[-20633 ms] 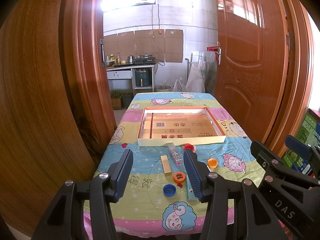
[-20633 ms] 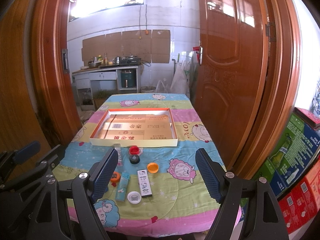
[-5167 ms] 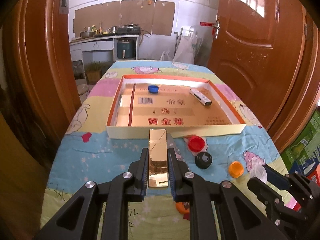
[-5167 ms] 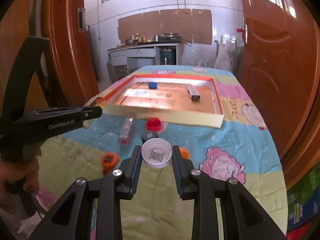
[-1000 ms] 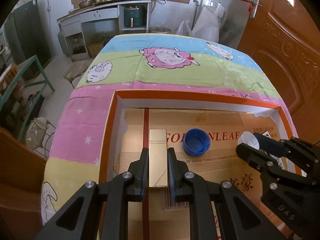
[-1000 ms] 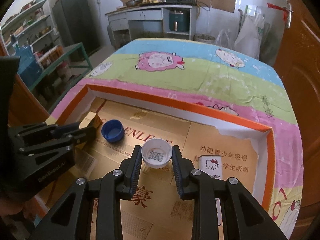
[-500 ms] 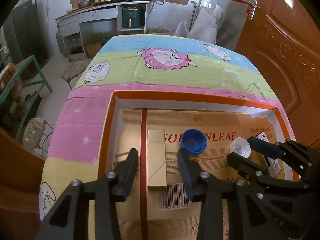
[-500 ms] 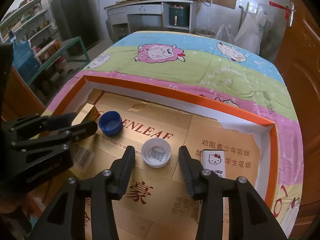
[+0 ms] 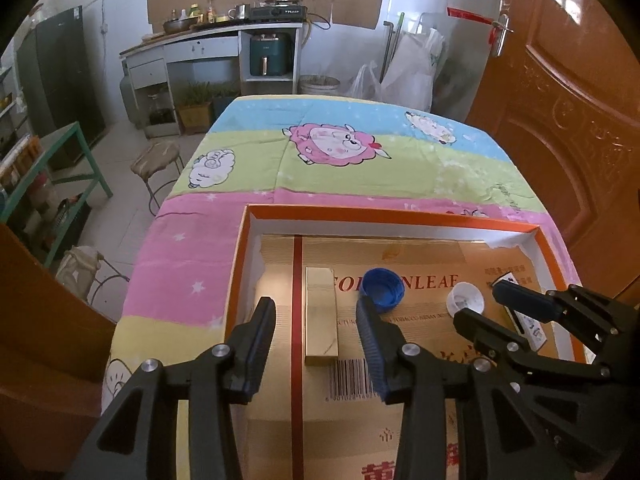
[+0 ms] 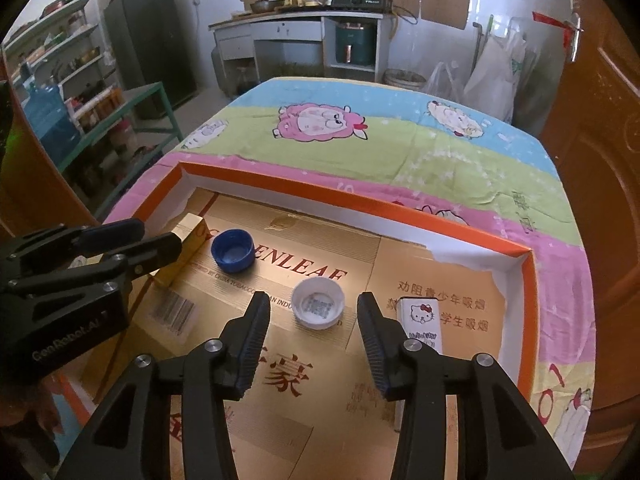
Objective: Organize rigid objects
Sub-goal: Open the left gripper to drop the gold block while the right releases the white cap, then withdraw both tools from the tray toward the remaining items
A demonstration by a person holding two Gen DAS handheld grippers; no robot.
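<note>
Both my claws are spread and pinch nothing: left claw [image 9: 316, 344] straddles the gold box [image 9: 321, 316] lying flat in the tray [image 10: 360, 202] near its left wall, right claw [image 10: 310, 334] brackets the white cap [image 10: 318, 303] mid-tray, so both can lift off clean.

In the left wrist view, the shallow orange-rimmed cardboard tray [image 9: 394, 213] runs off the lower edge of the frame, so its near wall is unseen. The black right gripper [image 9: 486, 306], lower right, covers most of the white Hello Kitty printed box [image 9: 534, 330] and the near rim of the white plastic bottle cap [image 9: 464, 300]. The right finger of the left gripper [image 9: 316, 338] hides the near edge of the blue plastic bottle cap [image 9: 382, 286]. In the right wrist view, the left gripper [image 10: 154, 238] at centre left masks much of the gold rectangular box [image 10: 184, 248]. Small print on the tray floor is illegible.
</note>
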